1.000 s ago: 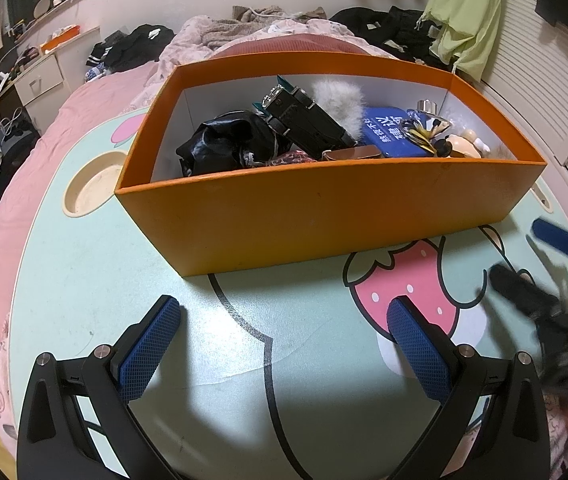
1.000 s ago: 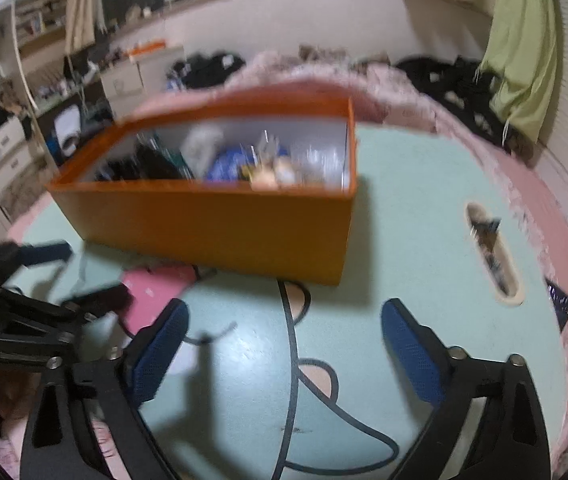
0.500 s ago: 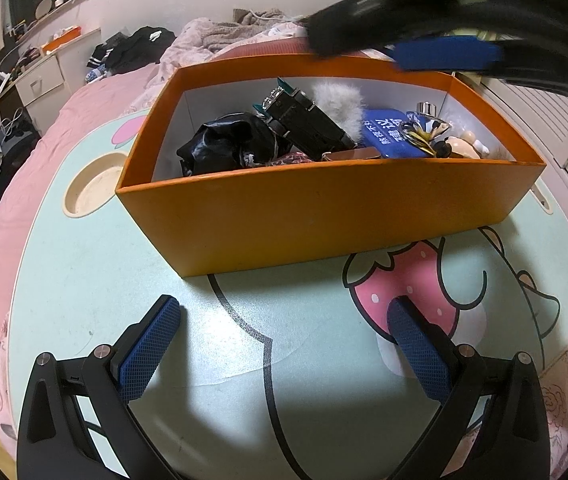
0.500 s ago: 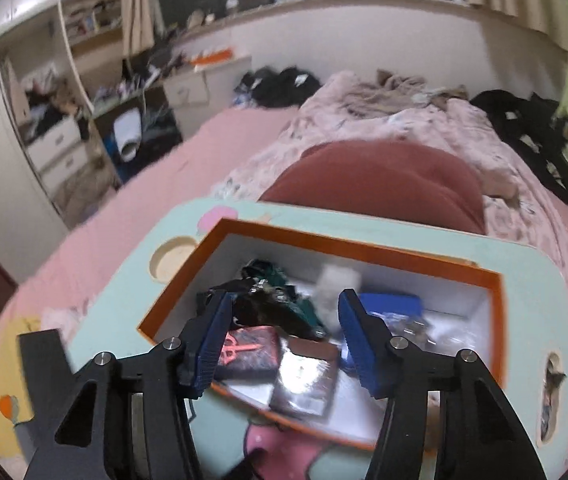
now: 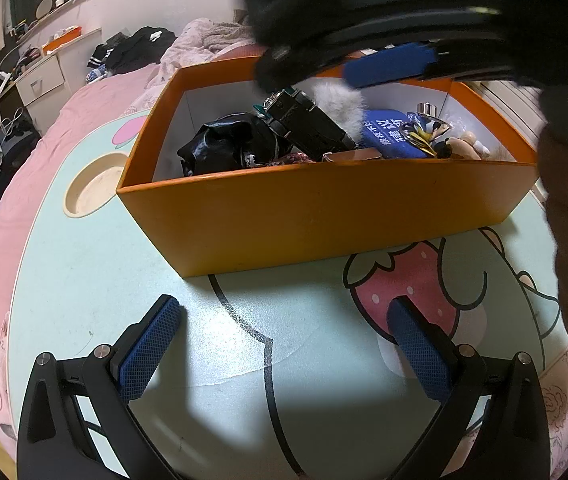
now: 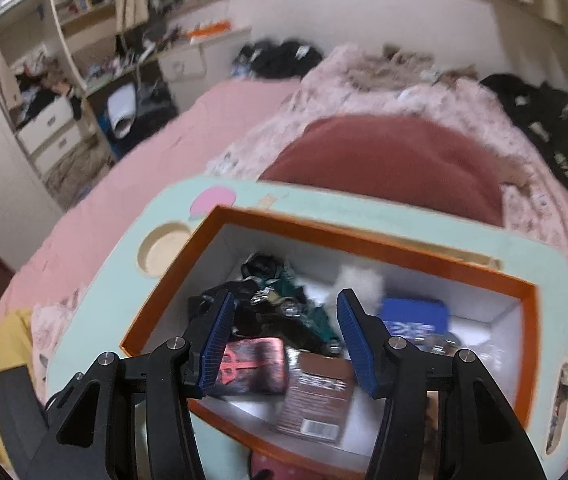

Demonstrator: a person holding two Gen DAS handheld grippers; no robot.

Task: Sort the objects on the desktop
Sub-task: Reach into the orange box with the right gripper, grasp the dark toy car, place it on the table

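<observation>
Hovering our right tool point(image 6: 284, 332) above the orange box point(image 5: 324, 216), jaws just narrowed and empty; left tool point(image 5: 284, 344) gapes empty before the box; everything sits inside it, tabletop point(image 5: 84, 280) bare, so sorting looks nearly finished.

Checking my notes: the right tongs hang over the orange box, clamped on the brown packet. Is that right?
Not quite. The right tongs do hang over the orange box, but they hold nothing; the brown packet lies in the box below them, as the right wrist view shows.
</observation>
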